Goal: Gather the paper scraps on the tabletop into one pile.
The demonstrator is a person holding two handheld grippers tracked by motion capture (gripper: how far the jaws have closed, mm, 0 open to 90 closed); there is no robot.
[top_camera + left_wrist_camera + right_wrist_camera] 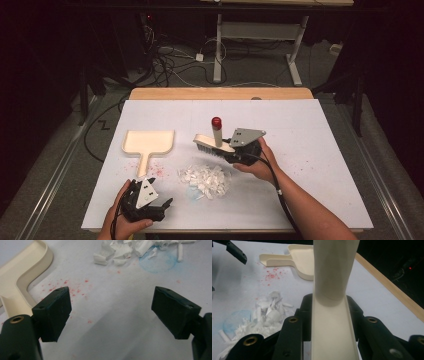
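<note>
Left: cream plastic dustpan (149, 142) lying on white-covered table (310, 130).
Centre: pile of white paper scraps (206, 179) sitting nearer the person.
Behind pile: cream hand brush (214, 142).

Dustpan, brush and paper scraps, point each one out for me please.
dustpan (150, 141), high view, on the flat pan.
brush (208, 146), high view, on the bristle head.
paper scraps (206, 180), high view, on the middle of the white pile.

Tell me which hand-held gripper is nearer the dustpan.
Left. The left hand-held gripper sits open just below the dustpan handle's end, not touching it. The right hand-held gripper is across the paper scraps, shut on the brush.
</note>
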